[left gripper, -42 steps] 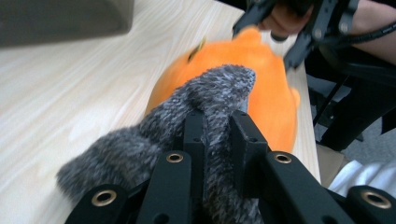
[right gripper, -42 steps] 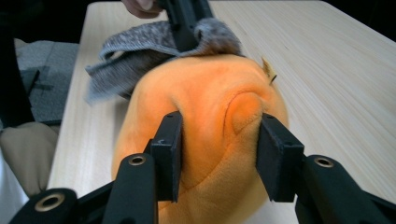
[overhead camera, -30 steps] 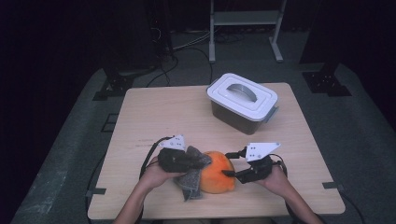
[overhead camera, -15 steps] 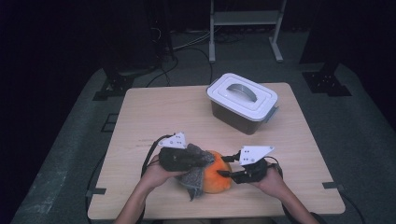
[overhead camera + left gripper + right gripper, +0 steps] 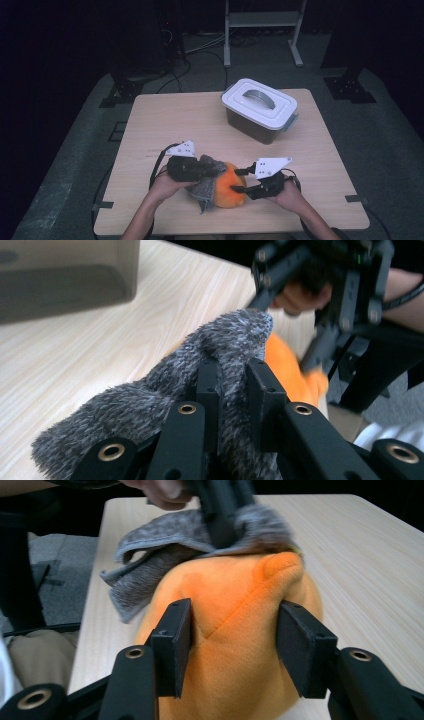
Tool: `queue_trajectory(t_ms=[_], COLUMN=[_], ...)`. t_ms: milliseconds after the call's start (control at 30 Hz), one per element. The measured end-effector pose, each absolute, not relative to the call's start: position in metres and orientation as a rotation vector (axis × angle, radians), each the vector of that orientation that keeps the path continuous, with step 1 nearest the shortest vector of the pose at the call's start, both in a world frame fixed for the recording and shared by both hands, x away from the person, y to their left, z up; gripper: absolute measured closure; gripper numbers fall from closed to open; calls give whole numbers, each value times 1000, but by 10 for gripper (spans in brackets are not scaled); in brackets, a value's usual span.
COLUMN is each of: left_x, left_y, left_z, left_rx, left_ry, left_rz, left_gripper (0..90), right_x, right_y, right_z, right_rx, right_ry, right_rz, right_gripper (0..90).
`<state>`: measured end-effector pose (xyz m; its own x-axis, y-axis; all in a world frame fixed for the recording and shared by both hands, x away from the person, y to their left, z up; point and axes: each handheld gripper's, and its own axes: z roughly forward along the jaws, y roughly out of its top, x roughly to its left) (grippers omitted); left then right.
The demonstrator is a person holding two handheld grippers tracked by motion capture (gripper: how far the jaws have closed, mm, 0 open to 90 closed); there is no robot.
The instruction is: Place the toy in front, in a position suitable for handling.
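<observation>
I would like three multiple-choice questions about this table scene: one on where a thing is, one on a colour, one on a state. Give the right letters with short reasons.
1. Where on the table does the lidded container stand?
A. at the far side, toward the right
B. at the near left corner
C. between the two hands

2. What colour is the soft thing between the right gripper's jaws?
A. blue
B. orange
C. green

3. In what state is the left gripper?
A. wide open over bare wood
B. shut on the grey cloth
C. lying loose on the table

Right letters: 1 A, the high view shows the container beyond the hands, right of the middle. 2 B, the right gripper view shows orange fabric between the jaws. 3 B, the left gripper view shows the jaws pinching the fuzzy grey cloth.
</observation>
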<state>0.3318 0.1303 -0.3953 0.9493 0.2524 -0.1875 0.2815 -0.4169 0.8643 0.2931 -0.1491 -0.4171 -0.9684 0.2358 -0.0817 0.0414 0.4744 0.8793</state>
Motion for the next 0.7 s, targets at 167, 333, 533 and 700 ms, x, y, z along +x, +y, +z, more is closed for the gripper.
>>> queue_trajectory(t_ms=[167,333,533,700], left_x=[333,339,337,331], left_y=[132,140,139,129], left_z=[-396,-405,-400,-390], left_rx=[2021,2032,1967,1969], left_ry=[389,417,408,370], left_rz=[-47,-95,-83,-48], left_gripper=[782,782,780,779], right_x=[292,298,297,287], right_y=[-148,-157,-149,-139], right_z=[-415,-412,-416,-416], right_rx=[209,290,269,198], right_ry=[2532,2524,2526,2537], right_rz=[1499,1503,1463,1479], right_gripper=[475,359,432,442])
